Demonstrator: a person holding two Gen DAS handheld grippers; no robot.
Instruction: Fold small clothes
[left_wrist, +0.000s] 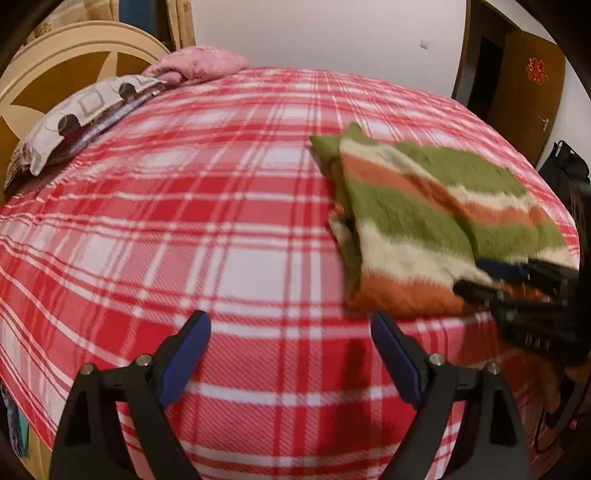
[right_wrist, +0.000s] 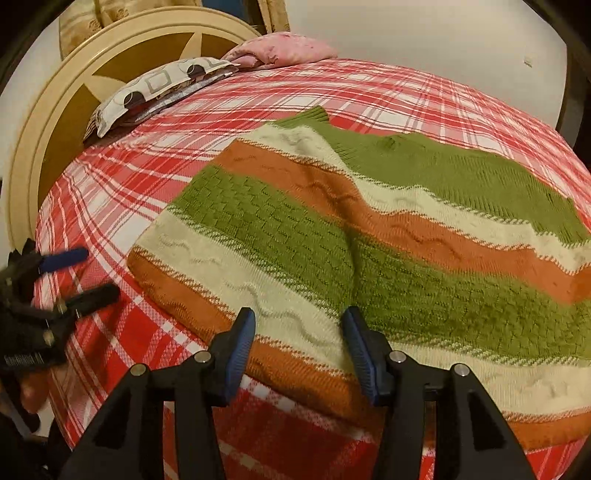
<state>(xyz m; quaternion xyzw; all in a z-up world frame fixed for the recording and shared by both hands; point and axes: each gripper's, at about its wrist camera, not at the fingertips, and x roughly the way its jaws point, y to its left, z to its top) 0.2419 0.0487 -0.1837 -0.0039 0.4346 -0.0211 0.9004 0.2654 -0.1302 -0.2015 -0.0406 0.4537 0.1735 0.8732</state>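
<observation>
A knitted sweater (right_wrist: 332, 236) with green, orange and cream stripes lies folded on the red plaid bed cover (right_wrist: 122, 192). My right gripper (right_wrist: 299, 332) is open, its fingers spread just over the sweater's near orange hem, holding nothing. In the left wrist view the sweater (left_wrist: 424, 214) lies to the right, with the right gripper (left_wrist: 487, 277) at its near corner. My left gripper (left_wrist: 290, 332) is open and empty above bare plaid cover, left of the sweater. It also shows in the right wrist view (right_wrist: 92, 273), at the left edge of the bed.
A patterned pillow (left_wrist: 70, 118) and a pink quilt (left_wrist: 199, 64) lie at the head of the bed by the cream headboard (left_wrist: 44, 74). A brown door (left_wrist: 528, 85) and a dark bag (left_wrist: 565, 162) stand at the far right. The bed's near edge drops off below the grippers.
</observation>
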